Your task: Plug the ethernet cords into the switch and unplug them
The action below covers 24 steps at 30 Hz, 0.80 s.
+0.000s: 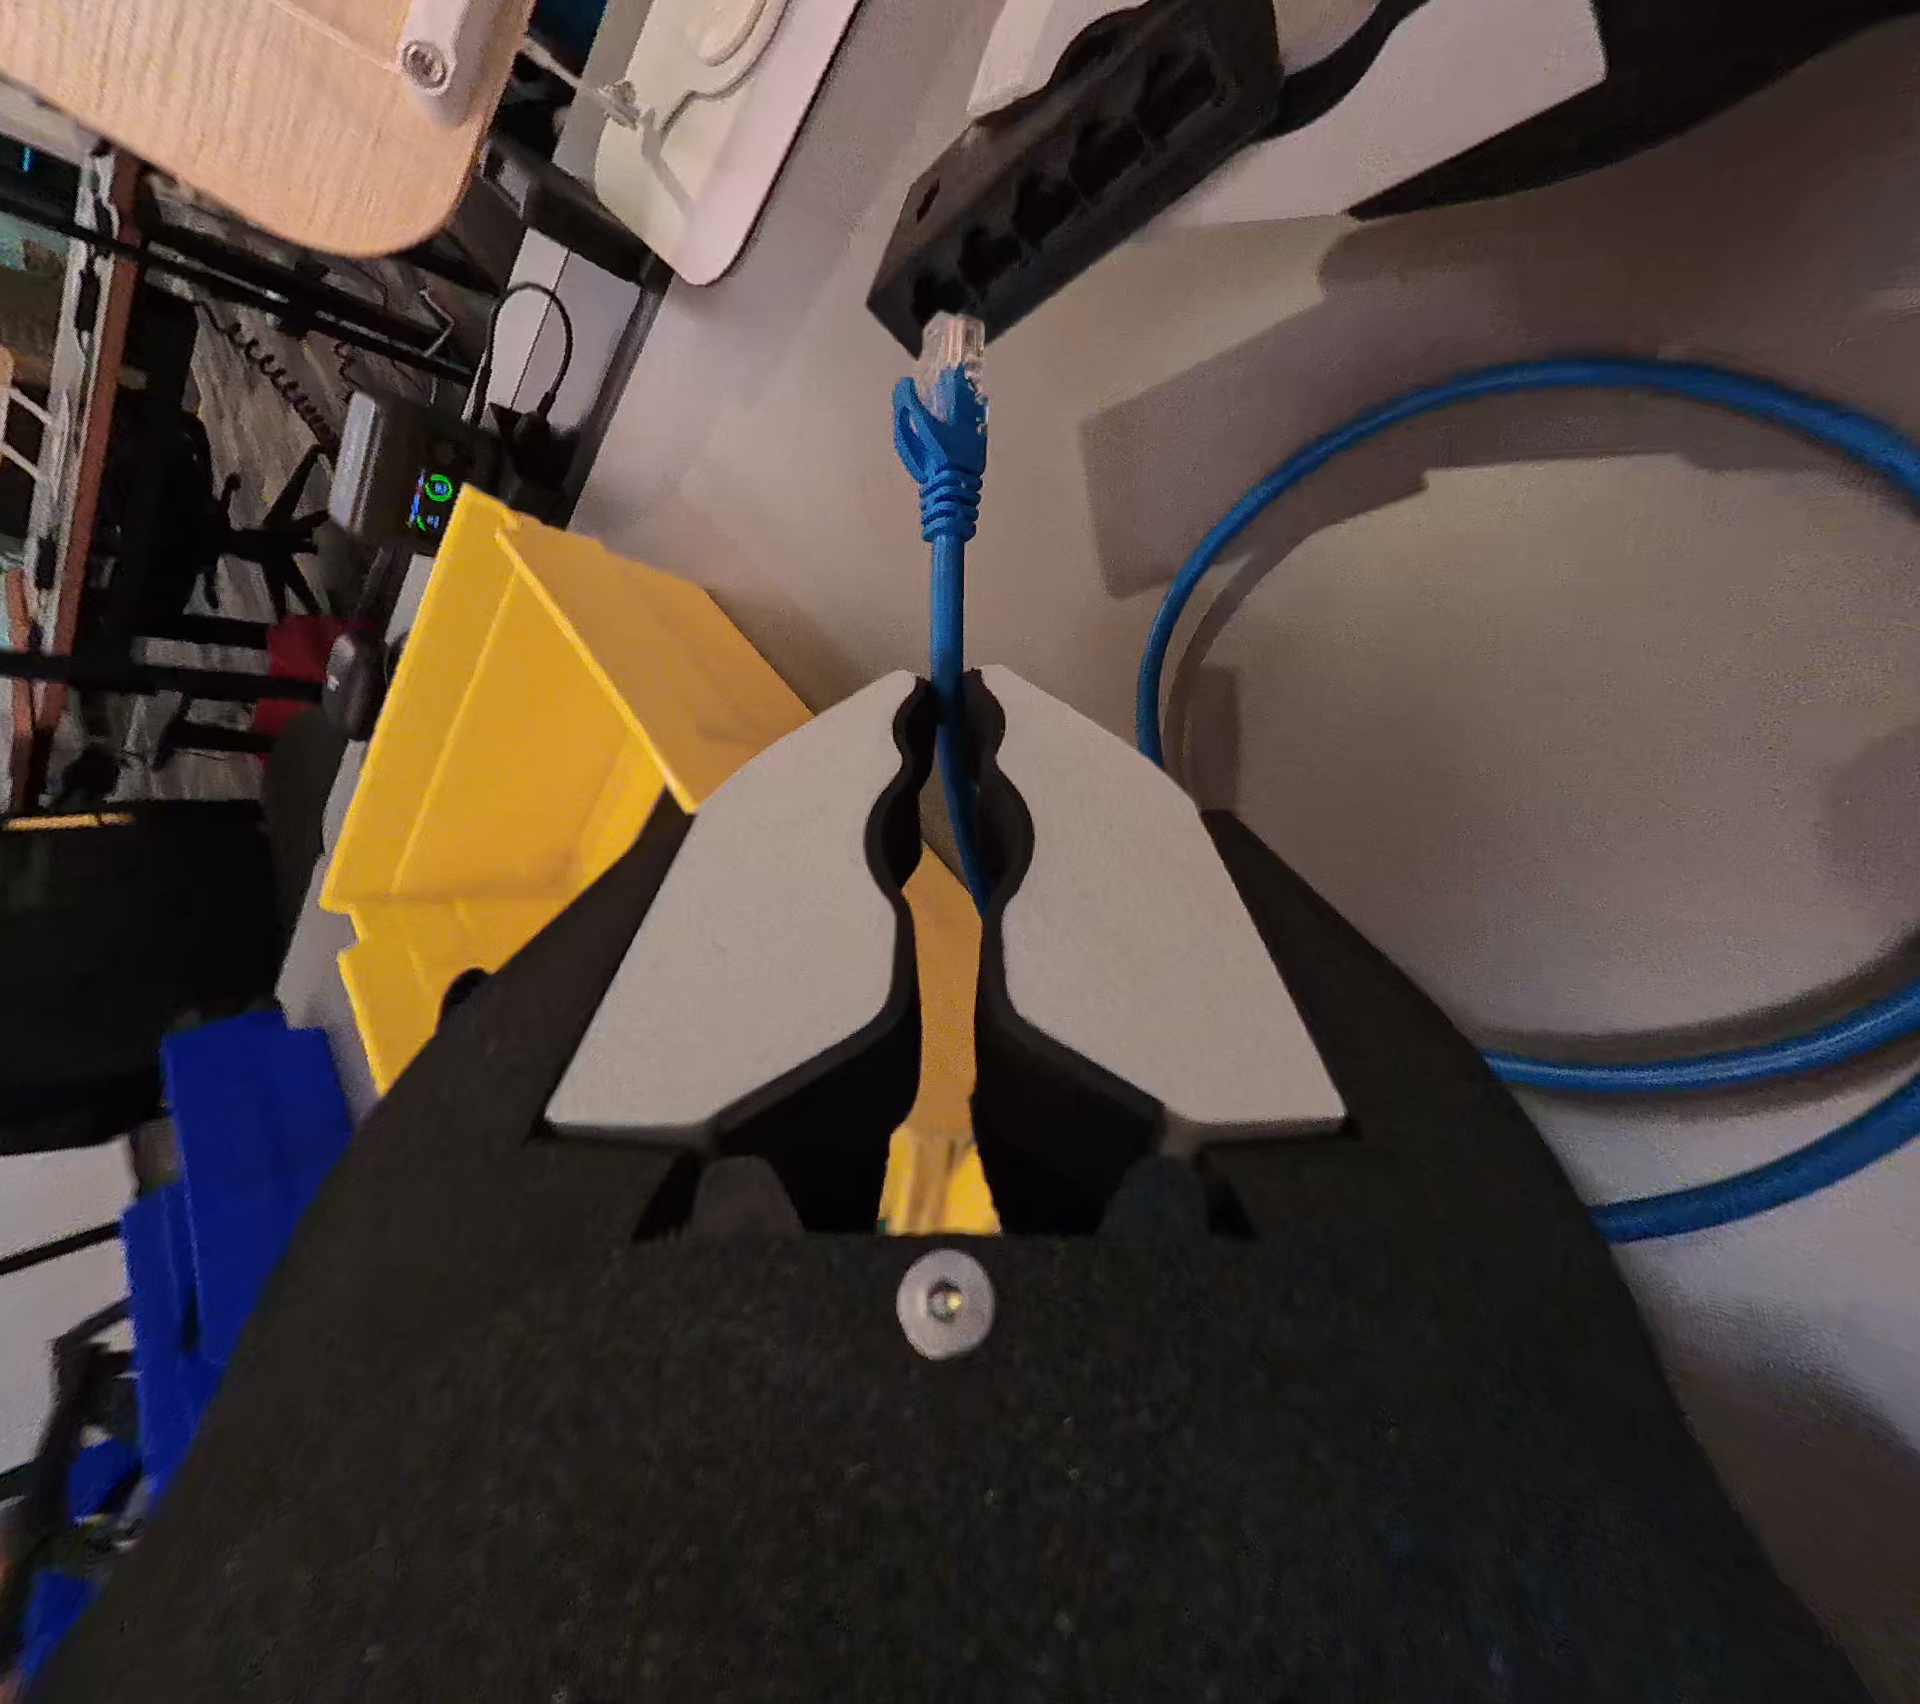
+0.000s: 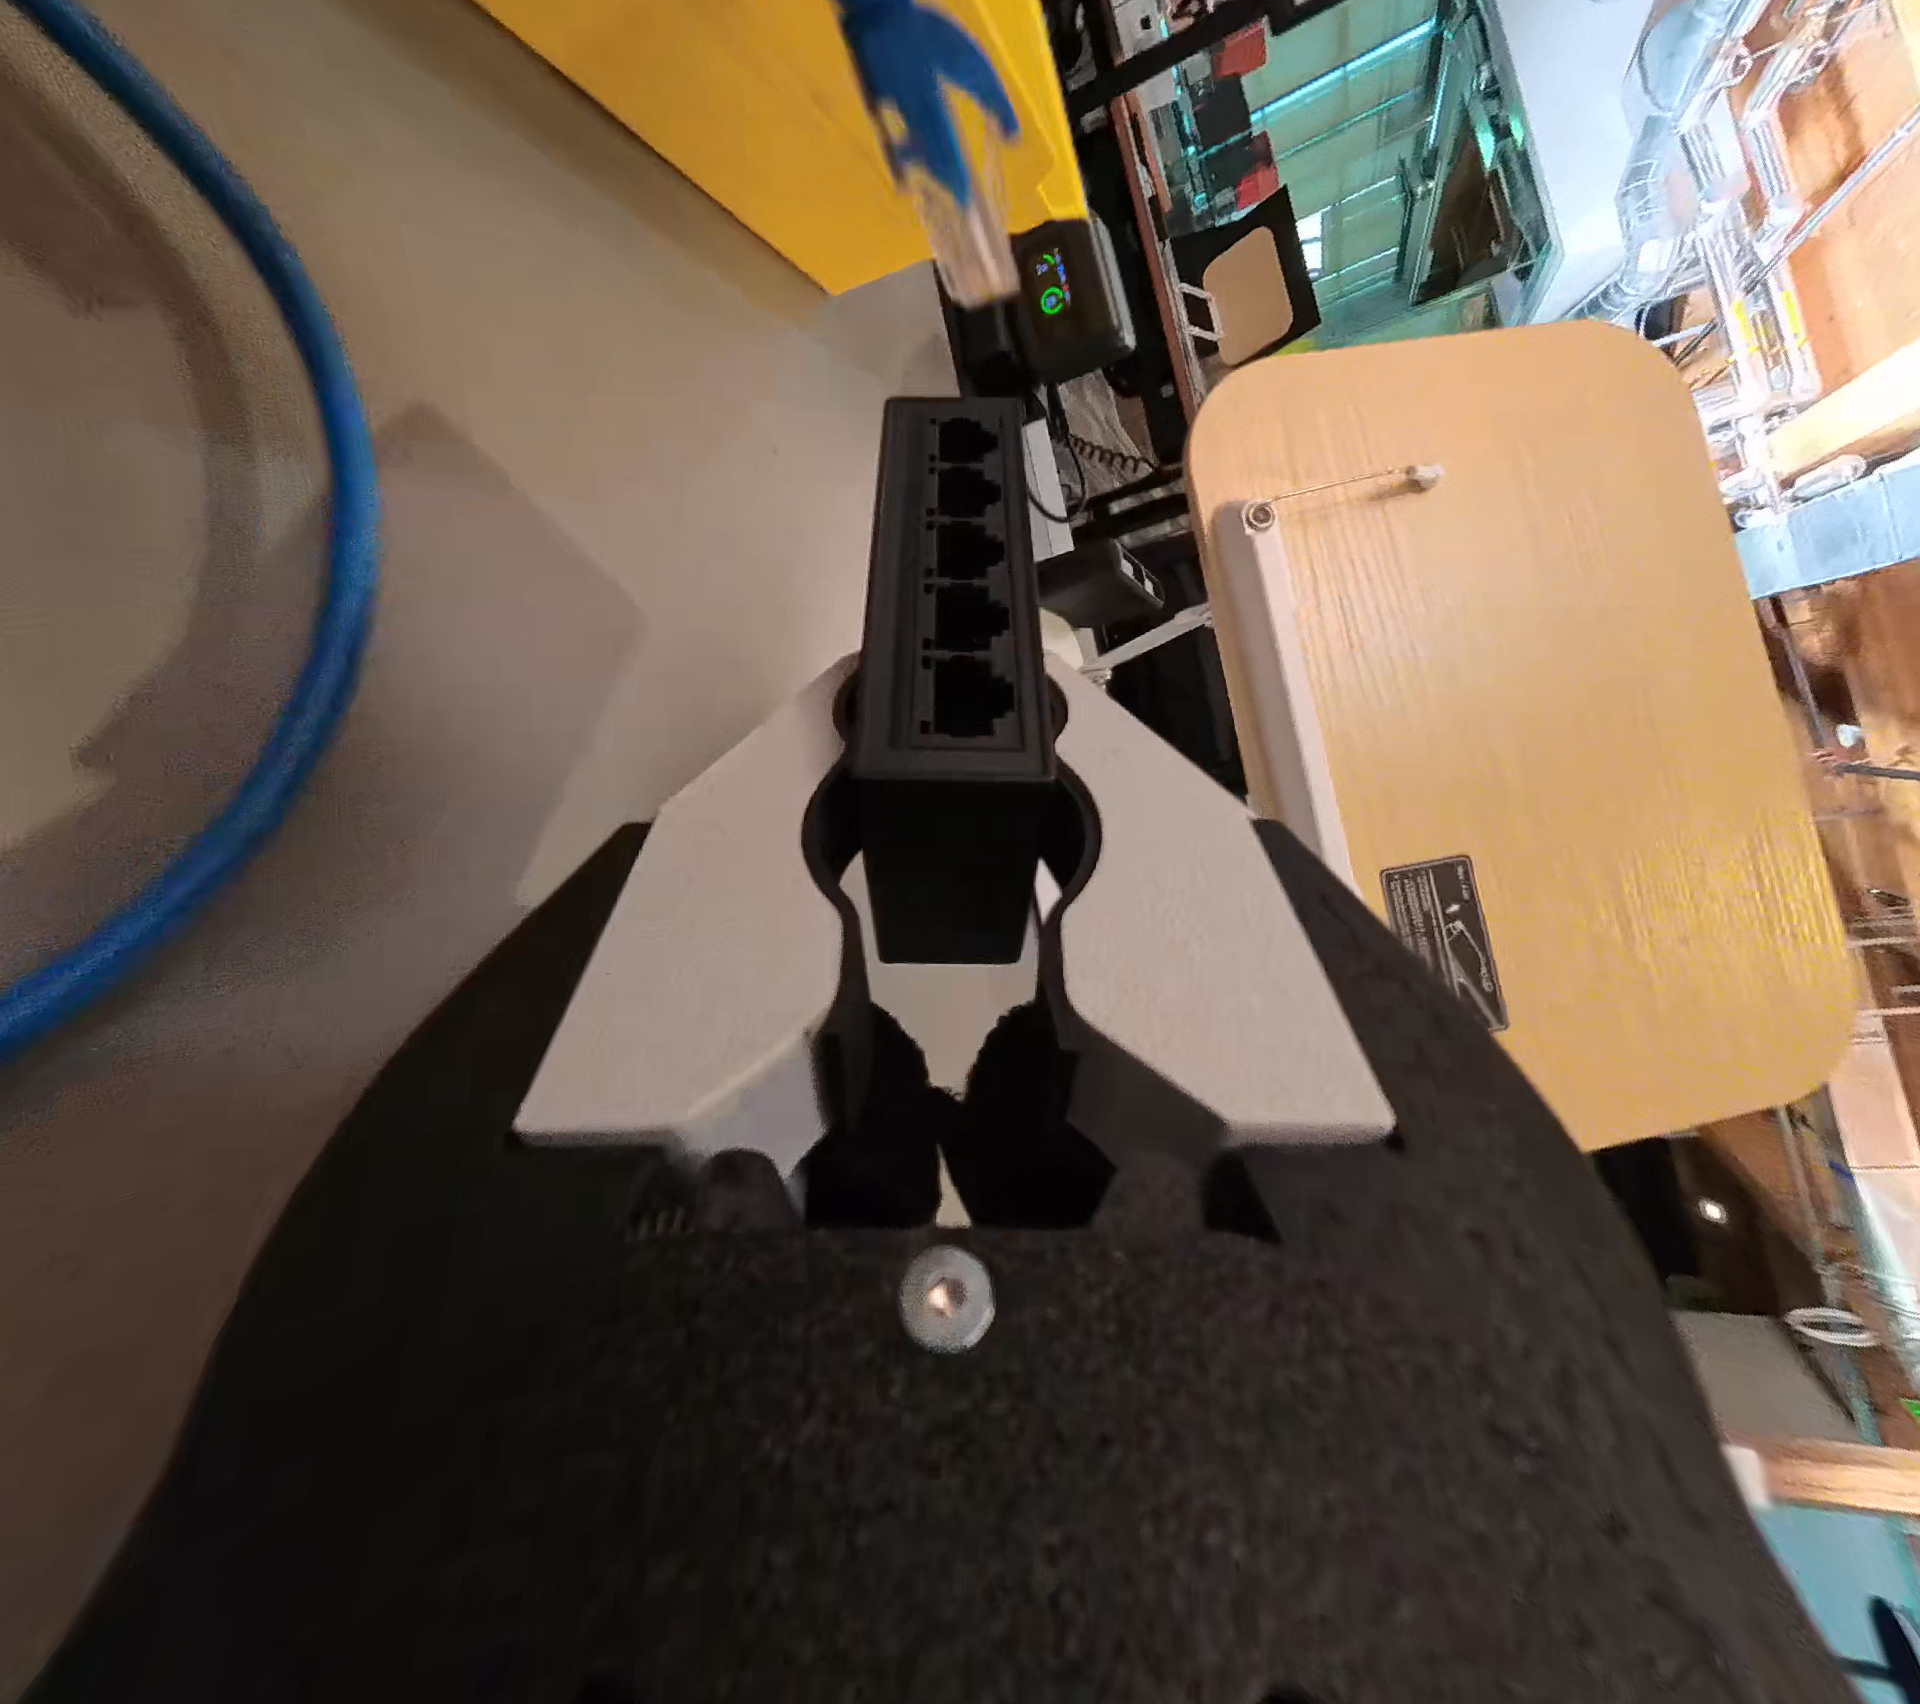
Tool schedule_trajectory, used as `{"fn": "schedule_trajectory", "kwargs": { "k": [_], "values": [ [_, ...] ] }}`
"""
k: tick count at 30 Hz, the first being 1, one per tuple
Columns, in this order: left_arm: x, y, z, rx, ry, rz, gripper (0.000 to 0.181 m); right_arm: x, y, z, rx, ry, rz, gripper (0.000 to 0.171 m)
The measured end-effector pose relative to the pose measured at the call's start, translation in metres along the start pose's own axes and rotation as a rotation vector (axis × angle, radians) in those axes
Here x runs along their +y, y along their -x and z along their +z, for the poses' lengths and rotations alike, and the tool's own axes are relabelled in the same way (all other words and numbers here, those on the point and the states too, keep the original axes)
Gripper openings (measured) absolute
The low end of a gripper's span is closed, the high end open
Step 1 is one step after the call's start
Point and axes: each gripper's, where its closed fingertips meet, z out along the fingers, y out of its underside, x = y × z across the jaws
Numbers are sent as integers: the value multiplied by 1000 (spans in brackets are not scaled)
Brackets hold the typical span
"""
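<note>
1. Left gripper (image 1: 948, 688) clamped on the blue ethernet cord (image 1: 943, 605) a little behind its boot, fingertips nearly together with only the cord between them.
2. Right gripper (image 2: 951, 719) closed around 1 end of the black switch (image 2: 951, 574), held off the pale table (image 2: 582, 428); 5 ports face up in the right wrist view, all looking empty.
3. Clear plug (image 1: 954, 345) close by the switch's end port in the left wrist view, apparently not seated; seen apart from the port row in the right wrist view.
4. Best done by squaring the plug to the end port, pushing straight along the port axis, and bracing the switch firmly against the push.
5. Likely snag: cord flexing between grip and plug, tilting the tip.
6. Yellow bin (image 1: 540, 719) beside the table; contents not visible. Blue bin (image 1: 239, 1166) below it, contents likewise unclear.
</note>
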Motion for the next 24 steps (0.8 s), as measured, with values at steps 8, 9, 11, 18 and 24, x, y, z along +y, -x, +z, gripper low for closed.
{"fn": "schedule_trajectory", "kwargs": {
  "k": [8,9,11,18,24],
  "values": [
    [-10,-8,18,-13,56,223,5,2,15,3,-49,51,-69,27],
    [-9,-9,20,-10,62,238,5,1,15,3,-48,49,-69,27],
    [-8,-12,22,4,69,250,5,1,14,3,-45,49,-71,27],
    [-7,-15,26,28,80,229,5,3,16,4,-44,61,-90,27],
    [-5,-14,28,33,109,187,5,4,19,6,-49,72,-106,27]
  ]
}}
